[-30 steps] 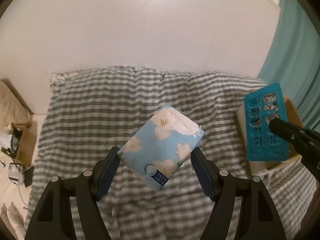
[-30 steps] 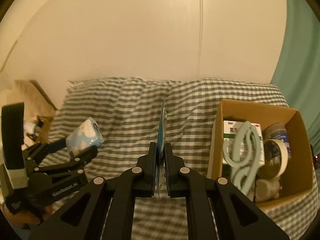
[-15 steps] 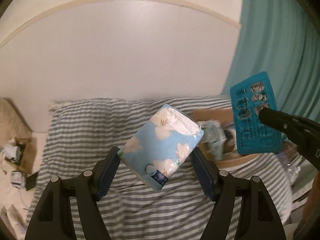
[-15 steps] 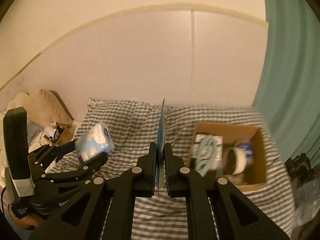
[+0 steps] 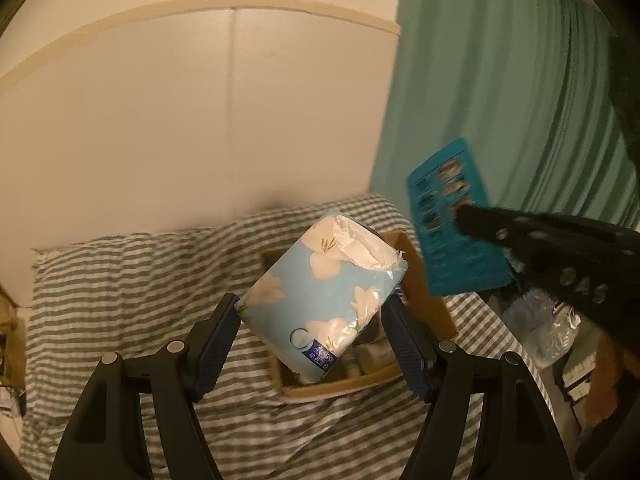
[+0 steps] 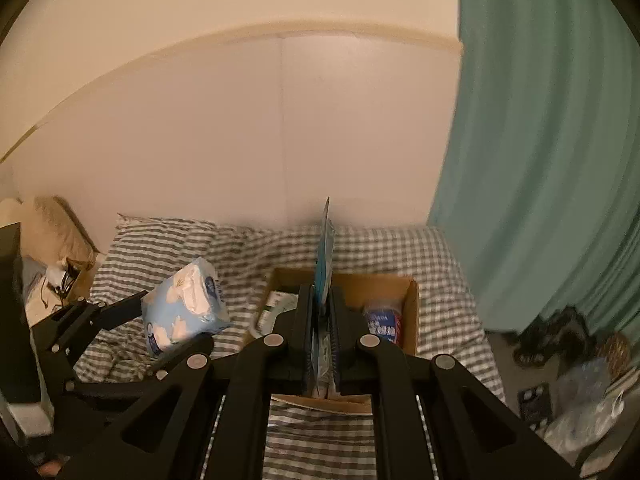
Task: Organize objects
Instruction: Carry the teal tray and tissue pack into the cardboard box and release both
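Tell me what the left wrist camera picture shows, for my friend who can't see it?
The left gripper holds a blue flowered tissue pack in the air above a cardboard box on a striped bed cover. At right, the right gripper pinches a teal blister card.

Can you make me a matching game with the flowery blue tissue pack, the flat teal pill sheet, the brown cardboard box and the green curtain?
Things:
1. flowery blue tissue pack
2. flat teal pill sheet
3. brown cardboard box
4. green curtain

Places:
A. hanging at the right
B. on the checked bedcover
C. in the left gripper
D. in the right gripper

Pairs: 1-C, 2-D, 3-B, 4-A
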